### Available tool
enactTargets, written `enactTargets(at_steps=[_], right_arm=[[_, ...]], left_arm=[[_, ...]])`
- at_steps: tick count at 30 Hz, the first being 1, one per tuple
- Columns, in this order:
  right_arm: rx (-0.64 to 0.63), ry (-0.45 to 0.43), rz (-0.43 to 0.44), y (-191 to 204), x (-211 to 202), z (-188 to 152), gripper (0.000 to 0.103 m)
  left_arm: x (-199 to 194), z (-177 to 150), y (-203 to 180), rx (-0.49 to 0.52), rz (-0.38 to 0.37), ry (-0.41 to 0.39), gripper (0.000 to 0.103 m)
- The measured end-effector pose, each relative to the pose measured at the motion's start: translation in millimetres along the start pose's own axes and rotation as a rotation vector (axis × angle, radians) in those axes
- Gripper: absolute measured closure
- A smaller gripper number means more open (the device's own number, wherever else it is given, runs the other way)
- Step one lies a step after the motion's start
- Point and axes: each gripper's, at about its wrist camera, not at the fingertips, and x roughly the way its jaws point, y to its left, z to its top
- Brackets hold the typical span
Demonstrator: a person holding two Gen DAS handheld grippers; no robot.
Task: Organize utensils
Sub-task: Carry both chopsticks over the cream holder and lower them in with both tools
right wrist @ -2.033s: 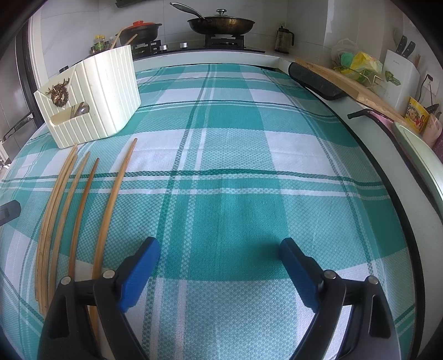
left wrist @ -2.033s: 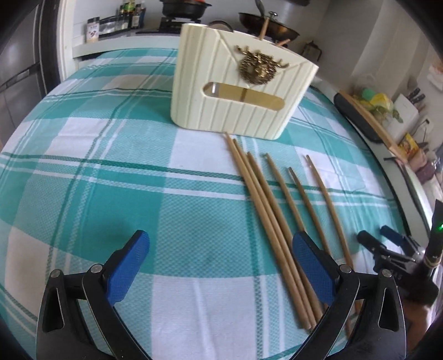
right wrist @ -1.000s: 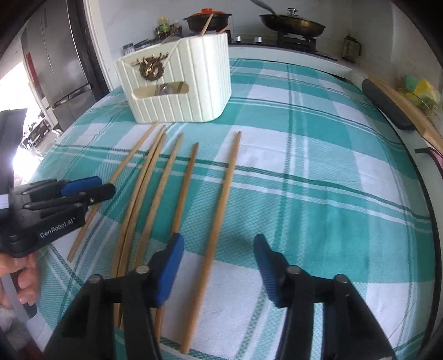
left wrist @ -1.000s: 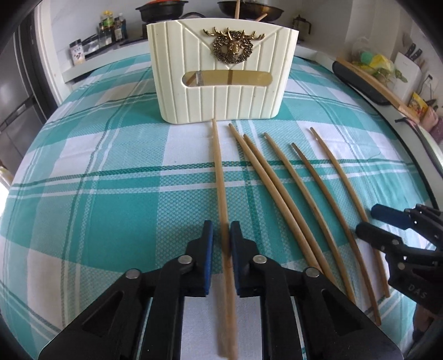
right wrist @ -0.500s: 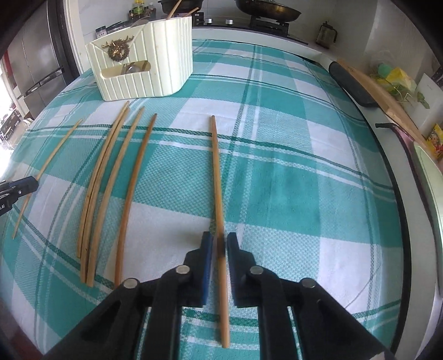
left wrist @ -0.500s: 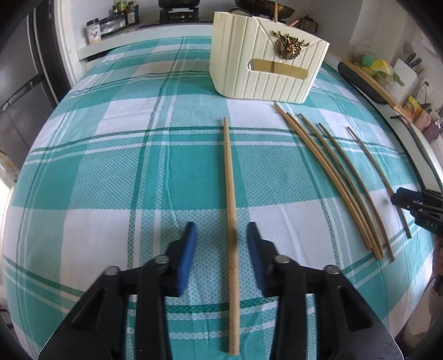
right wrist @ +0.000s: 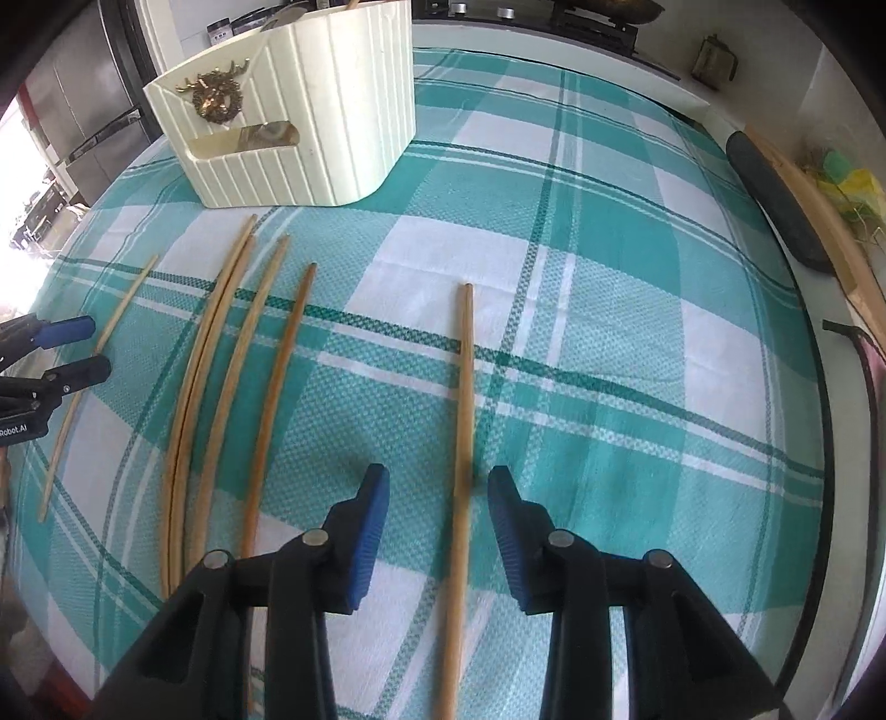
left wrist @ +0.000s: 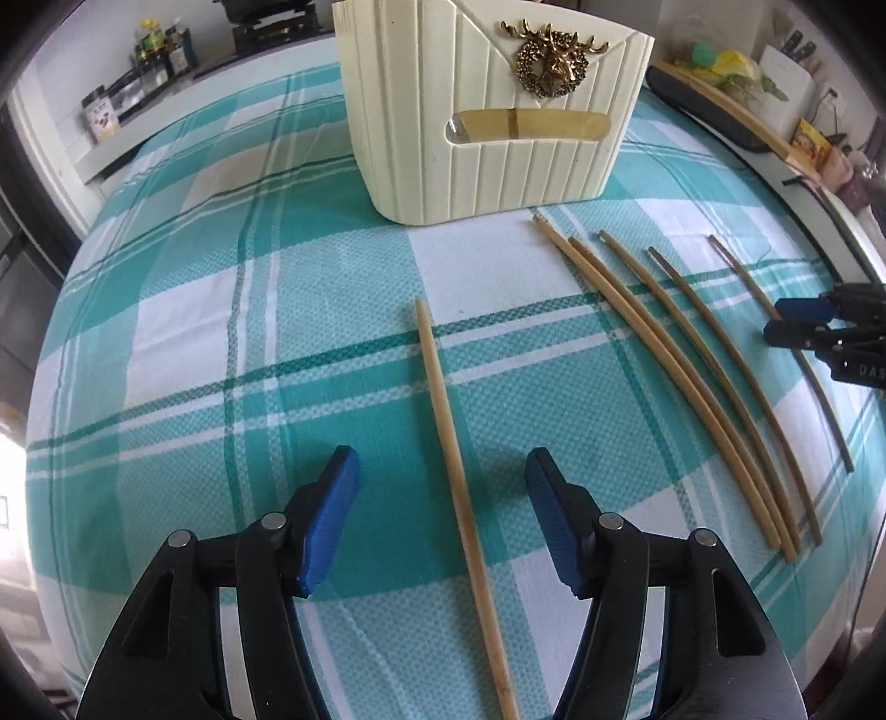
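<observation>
Teal-and-white plaid cloth [left wrist: 183,310] covers the whole counter, woven in a fine check with darker green stripes crossing it. On it, toward the far side, stands a cream ribbed utensil holder [left wrist: 487,111] with a brass stag-head badge [left wrist: 554,58] and a slot-shaped handle opening on its front.

Six chopsticks lie flat on the cloth. One chopstick [left wrist: 459,487] lies alone, running between the spread fingers of the left tongs [left wrist: 443,515], which hover over it without touching. A group of four chopsticks [left wrist: 681,376] lies side by side to its right, the two leftmost touching. The last chopstick [right wrist: 464,476] lies apart on the far right of the row, and the right tongs [right wrist: 440,526] straddle it with their blue pads parted, clear of the wood on both sides.

Beyond the far edge of the counter, a ledge holds spice jars [left wrist: 138,61] and a gas stove [right wrist: 554,16]. A steel refrigerator [right wrist: 83,122] stands at the left of the room in the right wrist view, with bright daylight beside it. Along the right edge of the counter lie a wooden board [right wrist: 814,199] and a dark oblong pad [right wrist: 775,199], with yellow and green items [right wrist: 847,177] behind them.
</observation>
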Motion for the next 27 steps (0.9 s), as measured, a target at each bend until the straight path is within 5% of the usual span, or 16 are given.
enactTargets(at_steps=[3, 4, 5, 10, 17, 27], right_arm=[[-0.008, -0.023, 0.004, 2.5, 8.3, 22.4, 0.077], [-0.004, -0.025, 0.006, 3.2, 11.3, 29.7, 0.094], [0.006, -0.028, 0.021, 2.8, 14.0, 36.8, 0.096], [0.087, -0.124, 0.130, -3.5, -4.7, 50.3, 0.096], [0.066, -0.413, 0.201, 8.2, -117.9, 24.0, 0.096], [0.014, -0.638, 0.167, 32.9, -197.9, -4.3, 0.096]], left_arm=[[4.0, 14.1, 1.5, 0.004, -0.003, -0.007, 0.081], [5.1, 17.6, 2.1, 0.003, -0.014, -0.007, 0.096], [5.6, 20.4, 2.2, -0.002, -0.024, -0.007, 0.098], [-24.4, 19.9, 7.5, -0.044, -0.068, -0.100, 0.099], [-125.1, 3.8, 18.3, -0.097, -0.189, -0.345, 0.099], [-179.5, -4.5, 18.6, -0.115, -0.231, -0.509, 0.099]])
